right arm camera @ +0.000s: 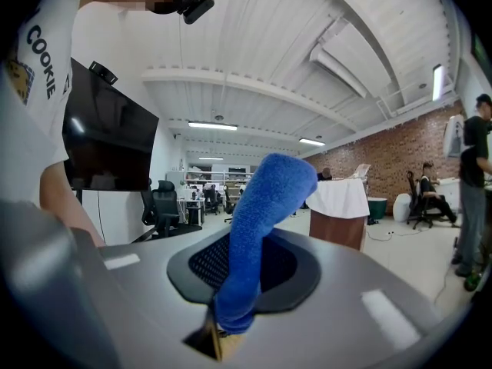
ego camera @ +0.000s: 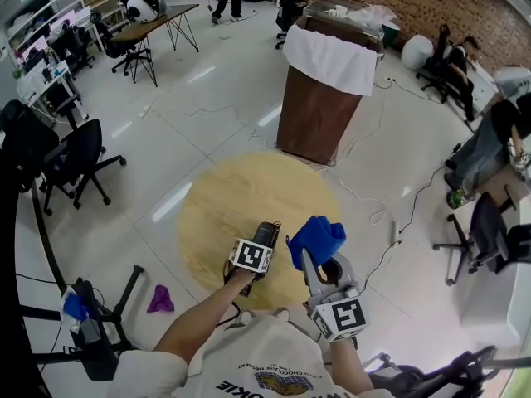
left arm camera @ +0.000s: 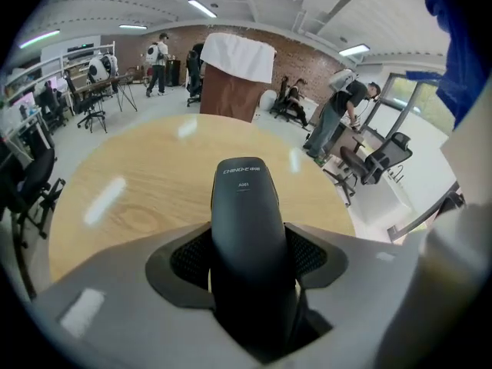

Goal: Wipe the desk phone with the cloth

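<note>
White cotton T-shirt fills the bottom of the head view. Its print is cut off at "OKIE" there, and the right gripper view shows it whole as "COOKIE".

Just past it, the left gripper is clamped on a black plastic desk-phone handset, one pad against each flank. The handset is held up over the round pale-wood table. "CHINO-E" is printed near its top end, followed by small characters too fine to read, and a code beneath looks like "A061".

Beside it, the right gripper pinches a bright blue terry cloth. The loose end stands up out of the jaws. The cloth is close to the handset but not touching it.

Beyond the table stands a tall brown bin with a white sheet draped over its rim. A clear container on top holds pale items I cannot identify.

On the grey floor are a crumpled purple rag to the left, black office chairs, and a thin white cable trailing off to the right.
</note>
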A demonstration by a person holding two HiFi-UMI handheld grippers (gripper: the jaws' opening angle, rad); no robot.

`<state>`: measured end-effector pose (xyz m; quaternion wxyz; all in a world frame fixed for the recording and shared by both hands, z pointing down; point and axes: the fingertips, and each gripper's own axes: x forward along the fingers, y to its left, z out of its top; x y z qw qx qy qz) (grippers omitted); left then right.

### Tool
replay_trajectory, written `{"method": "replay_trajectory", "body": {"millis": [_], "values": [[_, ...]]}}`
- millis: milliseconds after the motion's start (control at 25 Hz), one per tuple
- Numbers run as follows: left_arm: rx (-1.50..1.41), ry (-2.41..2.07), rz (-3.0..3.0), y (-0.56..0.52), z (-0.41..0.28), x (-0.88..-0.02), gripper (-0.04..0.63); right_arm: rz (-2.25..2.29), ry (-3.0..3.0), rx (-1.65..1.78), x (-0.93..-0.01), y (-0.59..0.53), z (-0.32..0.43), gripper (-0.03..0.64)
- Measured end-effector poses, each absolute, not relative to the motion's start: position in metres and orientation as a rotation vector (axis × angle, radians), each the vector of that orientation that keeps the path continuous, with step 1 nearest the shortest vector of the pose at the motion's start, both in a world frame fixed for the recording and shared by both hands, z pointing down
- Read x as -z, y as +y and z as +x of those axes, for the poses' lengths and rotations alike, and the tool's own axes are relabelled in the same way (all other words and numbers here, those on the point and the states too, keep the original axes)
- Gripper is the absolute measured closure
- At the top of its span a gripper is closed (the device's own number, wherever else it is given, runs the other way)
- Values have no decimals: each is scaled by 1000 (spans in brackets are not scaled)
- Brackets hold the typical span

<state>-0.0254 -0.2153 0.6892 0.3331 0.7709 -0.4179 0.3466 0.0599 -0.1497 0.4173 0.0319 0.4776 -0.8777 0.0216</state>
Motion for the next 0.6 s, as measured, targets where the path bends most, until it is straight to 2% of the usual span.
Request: {"method": "replay_trajectory", "body": {"millis": [280, 600], "values": [[-1028, -1160, 1977, -224, -30, -705, 325, 1463, -2689, -91, -426, -149, 63, 556], [-1003, -1192, 2039, -221, -26, -702, 319, 1441, -2690, -112, -432, -146, 57, 557]]}}
